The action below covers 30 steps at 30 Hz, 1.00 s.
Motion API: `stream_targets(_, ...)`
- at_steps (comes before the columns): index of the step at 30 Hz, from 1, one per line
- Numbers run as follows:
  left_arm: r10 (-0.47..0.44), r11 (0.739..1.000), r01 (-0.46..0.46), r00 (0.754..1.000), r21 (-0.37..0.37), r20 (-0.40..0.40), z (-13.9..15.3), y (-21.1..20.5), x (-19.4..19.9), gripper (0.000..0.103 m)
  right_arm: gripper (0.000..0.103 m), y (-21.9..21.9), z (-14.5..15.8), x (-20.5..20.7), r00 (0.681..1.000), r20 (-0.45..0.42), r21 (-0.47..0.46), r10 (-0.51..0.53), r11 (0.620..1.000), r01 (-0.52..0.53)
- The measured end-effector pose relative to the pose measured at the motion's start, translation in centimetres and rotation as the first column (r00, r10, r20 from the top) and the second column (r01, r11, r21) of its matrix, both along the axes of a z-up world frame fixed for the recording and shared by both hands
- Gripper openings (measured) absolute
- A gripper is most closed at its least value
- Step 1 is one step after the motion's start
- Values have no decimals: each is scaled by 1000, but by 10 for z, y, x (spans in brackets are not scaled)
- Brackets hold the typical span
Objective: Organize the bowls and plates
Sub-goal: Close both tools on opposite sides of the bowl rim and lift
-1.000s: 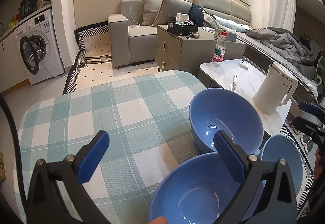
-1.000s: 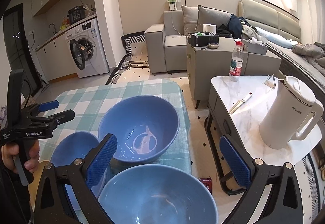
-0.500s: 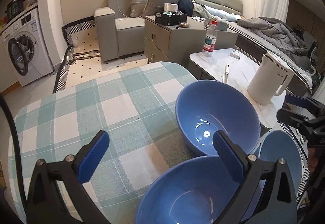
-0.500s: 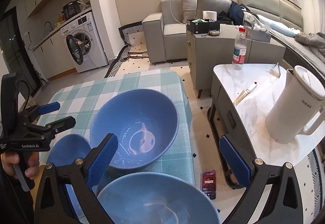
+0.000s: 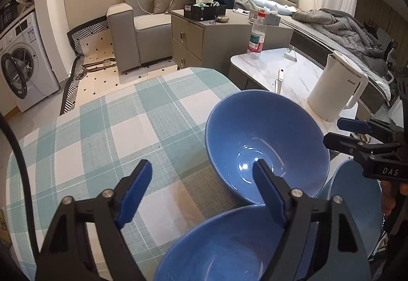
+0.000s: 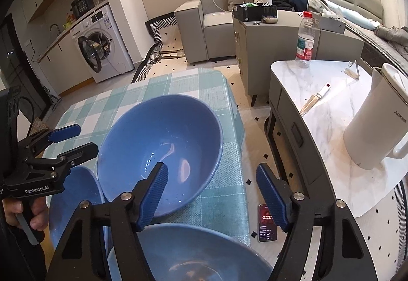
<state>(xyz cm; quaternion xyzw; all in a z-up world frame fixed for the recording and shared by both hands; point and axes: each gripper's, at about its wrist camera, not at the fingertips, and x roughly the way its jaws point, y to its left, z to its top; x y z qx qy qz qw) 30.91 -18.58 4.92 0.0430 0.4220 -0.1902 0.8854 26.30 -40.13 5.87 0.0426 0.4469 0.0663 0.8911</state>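
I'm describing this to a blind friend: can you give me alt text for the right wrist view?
A big blue bowl sits on a checked table, just past the right claw, whose empty jaws are closing. A nearer bowl lies below it, the left claw stands at left, and a white kettle is at right.

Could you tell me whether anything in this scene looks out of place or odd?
A phone lies on the floor between the checked table and the marble side table, screen lit, where it could be stepped on. The blue bowls look intact and upright.
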Motion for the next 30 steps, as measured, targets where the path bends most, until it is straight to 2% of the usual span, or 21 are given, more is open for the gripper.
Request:
stream_targets(1, -4, 1000, 4, 1000, -2, -9, -2, -1, 1, 73, 73, 1, -2, 1, 1000, -5, 3, 5, 1000, -5)
stream_targets(3, -17, 1000, 17, 999, -5, -33, -6, -4, 3, 58, 70, 3, -4, 3, 1000, -13, 0, 17, 1000, -17)
stream_targets(5, -27, 1000, 27, 999, -3, -46, -9, -8, 4, 55, 63, 4, -7, 5, 999, -23, -1, 28, 1000, -28)
stream_targets(9, -37, 999, 37, 998, 3, -56, -12, -14, 6, 51, 60, 7, -12, 8, 998, -36, -1, 44, 999, -44)
stream_targets(11, -36, 999, 37, 997, 8, -63, -14, -16, 7, 49, 53, 7, -14, 9, 998, -42, -1, 47, 999, -47)
stream_targets(18, -35, 999, 36, 995, 10, -94, -21, -20, 14, 36, 43, 5, -18, 13, 997, -57, -2, 44, 999, -44)
stream_targets(20, -41, 999, 43, 994, 12, -103, -23, -21, 15, 34, 36, 4, -20, 15, 997, -67, 4, 46, 999, -46)
stream_targets(26, -55, 998, 57, 990, 6, -130, -27, -25, 17, 22, 33, 0, -23, 16, 996, -80, 27, 41, 999, -39)
stream_targets(30, -59, 998, 62, 990, 18, -125, -27, -28, 17, 21, 33, 5, -23, 14, 996, -76, 20, 52, 999, -51)
